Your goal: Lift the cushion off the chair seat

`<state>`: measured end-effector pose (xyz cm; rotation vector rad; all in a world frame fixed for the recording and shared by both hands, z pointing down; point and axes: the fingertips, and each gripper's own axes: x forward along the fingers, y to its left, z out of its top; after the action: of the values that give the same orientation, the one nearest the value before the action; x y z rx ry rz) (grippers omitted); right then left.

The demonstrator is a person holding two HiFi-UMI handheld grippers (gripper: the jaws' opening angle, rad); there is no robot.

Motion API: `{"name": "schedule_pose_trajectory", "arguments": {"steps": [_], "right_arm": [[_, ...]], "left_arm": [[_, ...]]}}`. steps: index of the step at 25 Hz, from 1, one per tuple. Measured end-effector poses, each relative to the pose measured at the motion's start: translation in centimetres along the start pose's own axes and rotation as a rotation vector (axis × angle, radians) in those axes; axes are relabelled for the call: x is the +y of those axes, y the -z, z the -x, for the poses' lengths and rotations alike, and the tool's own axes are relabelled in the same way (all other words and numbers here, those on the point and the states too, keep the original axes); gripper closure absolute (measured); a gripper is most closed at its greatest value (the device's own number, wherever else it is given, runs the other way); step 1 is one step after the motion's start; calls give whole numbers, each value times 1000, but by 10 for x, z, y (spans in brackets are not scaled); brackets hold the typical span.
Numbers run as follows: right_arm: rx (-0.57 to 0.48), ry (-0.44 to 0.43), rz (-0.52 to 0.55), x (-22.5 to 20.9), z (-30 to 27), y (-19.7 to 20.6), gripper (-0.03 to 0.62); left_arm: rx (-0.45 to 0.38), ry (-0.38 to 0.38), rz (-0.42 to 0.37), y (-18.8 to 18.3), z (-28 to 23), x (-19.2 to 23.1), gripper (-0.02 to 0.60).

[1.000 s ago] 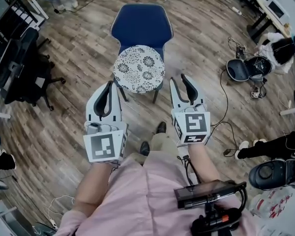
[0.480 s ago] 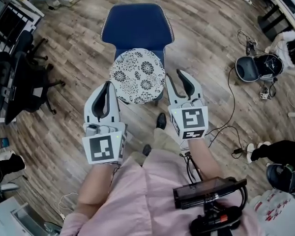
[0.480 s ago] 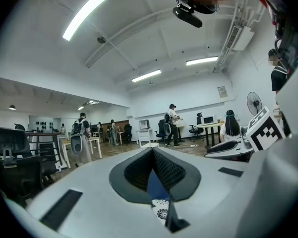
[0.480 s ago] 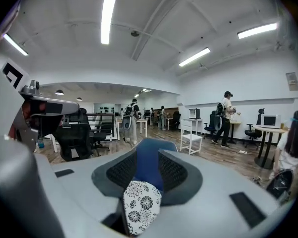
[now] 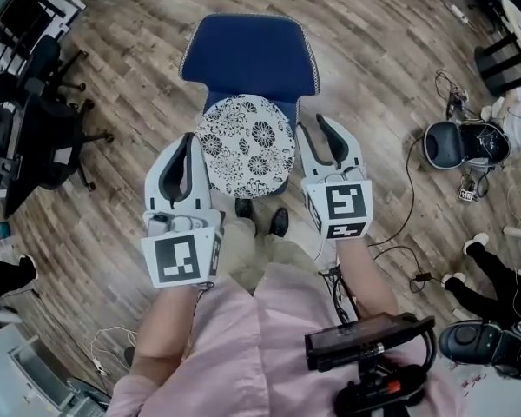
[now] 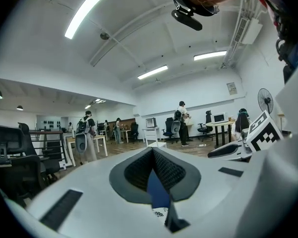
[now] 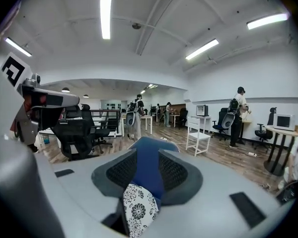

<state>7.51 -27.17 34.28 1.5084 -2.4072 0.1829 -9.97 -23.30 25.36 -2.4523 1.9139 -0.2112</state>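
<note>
We see the round, flower-patterned cushion (image 5: 246,144) lying flat on the seat of the blue chair (image 5: 247,55). It sits toward the seat's front edge, and the blue back rises bare behind it. Our left hand-held gripper (image 5: 184,150) hangs just beside the cushion's left edge and our right hand-held gripper (image 5: 315,133) just beside its right edge, so the cushion lies between the two. From the head view we cannot tell whether either one touches the fabric. In the left gripper view the jaws stand only a narrow slit apart with nothing held between them. Through the slit show a strip of the blue chair (image 6: 158,192) and a scrap of the cushion's pattern (image 6: 159,212). In the right gripper view the jaws stand wider apart and are also empty. The chair (image 7: 148,172) fills the gap and the cushion's edge (image 7: 136,209) shows low in it (beyond the pads, not between them). Our shoes (image 5: 280,221) stand on the wooden floor (image 5: 373,85) just before the seat's front edge.
</note>
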Motion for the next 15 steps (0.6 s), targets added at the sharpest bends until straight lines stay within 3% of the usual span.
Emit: {"name": "schedule_pose_trajectory", "arguments": {"steps": [6,15], "right_arm": [[86,-27,-13,-4,-58,43,456],[272,-10,-52,-18,-141,156,450]], "left_arm": [[76,-1,18,46,-48,24,571],[212,90,40,141,-124,39,571]]}}
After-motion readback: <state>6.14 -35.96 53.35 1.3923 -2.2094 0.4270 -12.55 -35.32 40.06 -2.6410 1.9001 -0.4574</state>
